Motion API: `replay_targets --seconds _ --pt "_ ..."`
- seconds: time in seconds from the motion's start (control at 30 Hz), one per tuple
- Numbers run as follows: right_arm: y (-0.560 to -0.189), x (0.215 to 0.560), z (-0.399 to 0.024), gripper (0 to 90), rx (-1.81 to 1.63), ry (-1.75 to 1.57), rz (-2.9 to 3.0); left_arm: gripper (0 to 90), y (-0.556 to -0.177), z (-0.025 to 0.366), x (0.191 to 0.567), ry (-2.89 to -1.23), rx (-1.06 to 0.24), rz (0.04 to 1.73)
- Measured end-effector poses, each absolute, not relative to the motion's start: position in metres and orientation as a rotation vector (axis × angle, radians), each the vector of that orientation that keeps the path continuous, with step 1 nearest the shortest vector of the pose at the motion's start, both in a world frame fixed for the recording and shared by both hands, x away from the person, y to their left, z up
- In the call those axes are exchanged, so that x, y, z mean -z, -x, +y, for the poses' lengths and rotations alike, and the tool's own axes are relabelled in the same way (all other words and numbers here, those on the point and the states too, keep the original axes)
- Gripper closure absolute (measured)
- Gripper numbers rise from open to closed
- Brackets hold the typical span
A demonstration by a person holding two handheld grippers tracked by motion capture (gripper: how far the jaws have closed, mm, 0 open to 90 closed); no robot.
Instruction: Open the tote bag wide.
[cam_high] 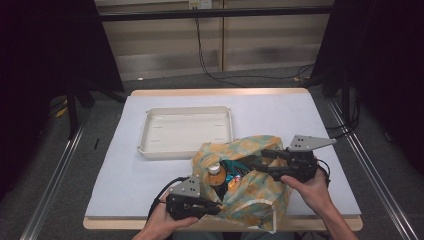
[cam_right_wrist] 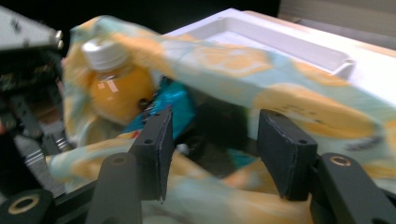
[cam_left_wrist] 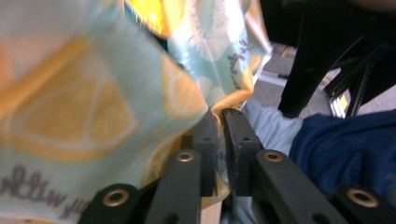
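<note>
Thin printed lemon-pattern fabric bag [cam_high: 250, 172] looked limp and slippery; left gripper [cam_left_wrist: 223, 122] pinched its rim, right gripper [cam_right_wrist: 212, 140] gaped unclenched at the mouth. Grab hems, not contents.

Bag [cam_high: 255, 185]: pale aqua with orange-slice print and dark lettering | Bottle [cam_right_wrist: 116, 88]: orange contents, white cap | Packet [cam_right_wrist: 170, 109] in bag: teal | Tray [cam_high: 186, 131]: cream-white | Counter [cam_high: 130, 170]: white top, tan edge | Jaws: black | Gripper plates: grey
</note>
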State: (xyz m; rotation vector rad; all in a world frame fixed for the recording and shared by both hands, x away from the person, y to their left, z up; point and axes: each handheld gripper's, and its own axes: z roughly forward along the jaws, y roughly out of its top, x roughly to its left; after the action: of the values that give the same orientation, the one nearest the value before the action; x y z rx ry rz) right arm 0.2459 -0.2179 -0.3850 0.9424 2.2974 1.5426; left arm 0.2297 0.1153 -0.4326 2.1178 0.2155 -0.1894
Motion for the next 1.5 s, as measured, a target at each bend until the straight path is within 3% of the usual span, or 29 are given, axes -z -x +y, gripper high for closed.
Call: replay_targets --seconds 0.1,0.23,0.27,0.4,0.47,0.63,0.7,0.8,0.93,1.2,1.5 --pt "-0.238 0.383 -0.214 47.9 -1.539 -0.913 2.334 70.6 -0.228 0.119 0.421 -2.056 0.174 0.225" --pt "-0.233 0.383 -0.215 53.3 -1.523 -0.892 2.366 68.5 -0.228 0.126 0.408 -1.986 0.152 0.231" --pt "-0.229 0.384 -0.217 54.7 -1.522 -0.881 2.389 64.3 -0.229 0.128 0.404 -1.961 0.146 0.247" --pt "-0.224 0.385 -0.220 61.7 -1.529 -0.867 2.396 60.1 -0.233 0.131 0.398 -1.931 0.125 0.268" --pt "-0.220 0.388 -0.223 69.4 -1.543 -0.861 2.403 55.9 -0.235 0.134 0.393 -1.910 0.109 0.286" --pt "-0.209 0.394 -0.229 79.5 -1.515 -0.857 2.430 55.8 -0.240 0.140 0.385 -1.858 0.061 0.324" --pt "-0.201 0.399 -0.235 87.4 -1.510 -0.856 2.434 56.5 -0.244 0.142 0.384 -1.821 0.053 0.346" --pt "-0.197 0.402 -0.237 89.1 -1.519 -0.870 2.441 56.7 -0.246 0.143 0.384 -1.825 0.030 0.369" --pt "-0.195 0.408 -0.238 86.2 -1.493 -0.892 2.460 52.6 -0.249 0.145 0.391 -1.847 0.015 0.389" --pt "-0.220 0.378 -0.225 66.7 -1.590 -0.837 2.403 44.3 -0.250 0.145 0.396 -1.875 -0.003 0.410" --pt "-0.260 0.375 -0.192 59.1 -1.569 -0.812 2.483 36.8 -0.259 0.134 0.388 -1.907 -0.030 0.365"
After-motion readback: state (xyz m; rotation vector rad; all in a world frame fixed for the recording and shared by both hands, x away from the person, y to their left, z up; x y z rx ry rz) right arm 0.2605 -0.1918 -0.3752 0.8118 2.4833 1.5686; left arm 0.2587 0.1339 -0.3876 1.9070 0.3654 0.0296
